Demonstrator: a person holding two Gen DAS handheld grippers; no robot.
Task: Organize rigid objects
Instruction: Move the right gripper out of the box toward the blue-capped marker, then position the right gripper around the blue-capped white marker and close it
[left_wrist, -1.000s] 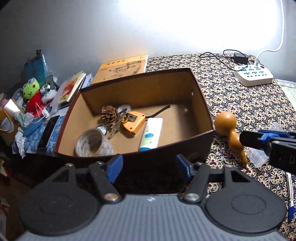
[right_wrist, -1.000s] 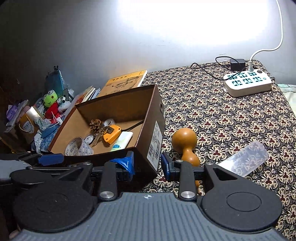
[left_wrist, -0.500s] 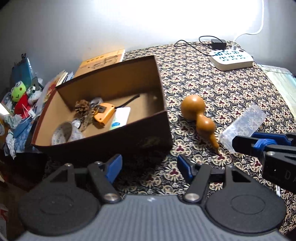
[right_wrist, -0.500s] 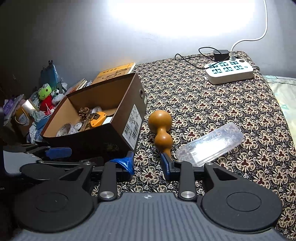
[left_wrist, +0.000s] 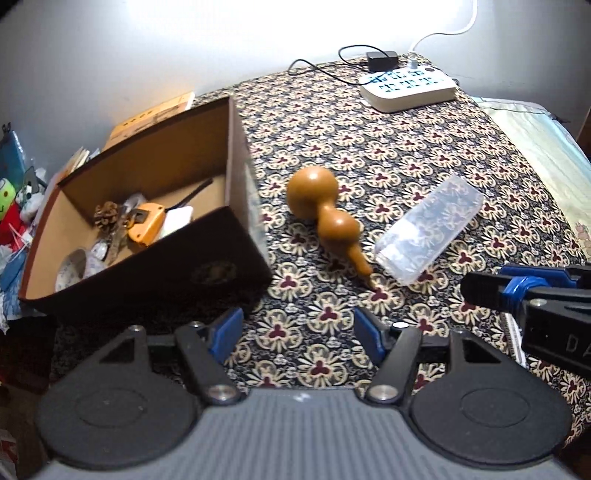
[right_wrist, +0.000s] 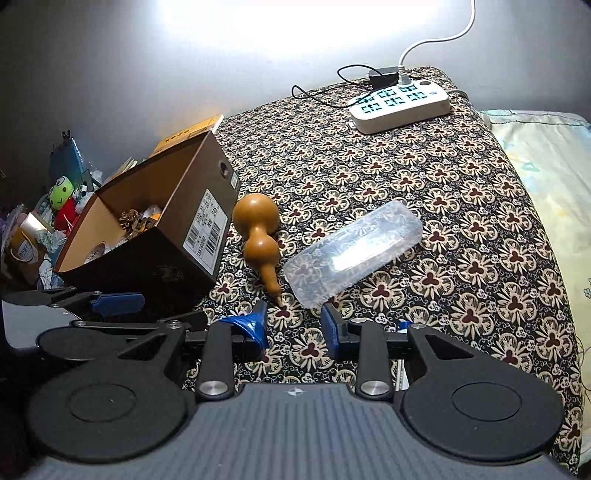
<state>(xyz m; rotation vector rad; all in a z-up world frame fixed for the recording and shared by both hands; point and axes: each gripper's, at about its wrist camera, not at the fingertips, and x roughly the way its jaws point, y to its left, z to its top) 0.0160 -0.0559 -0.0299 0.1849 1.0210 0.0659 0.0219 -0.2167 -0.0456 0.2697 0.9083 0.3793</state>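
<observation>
Both grippers have swung right from the box (left_wrist: 147, 229), which already holds several items; beside it the gourd (left_wrist: 325, 218) and clear case (left_wrist: 428, 229) remain loose, with left gripper (left_wrist: 299, 332) and right gripper (right_wrist: 293, 325) spread, empty.

Box (left_wrist: 236, 258) on bench (left_wrist: 369, 155) at 9 o'clock side; gourd (left_wrist: 325, 218) just beside box at its 3 o'clock, stem toward 6; case (left_wrist: 428, 229) at gourd's 3 o'clock, near stem tip; power strip (left_wrist: 408, 86) at 12 o'clock, well apart, charger (left_wrist: 380, 61) behind it; pinecone (left_wrist: 105, 214), tape measure (left_wrist: 147, 225), tape roll (left_wrist: 72, 266) in box; booklet (left_wrist: 155, 116) behind box; plush toy (right_wrist: 61, 195) at box's 9 o'clock.
</observation>
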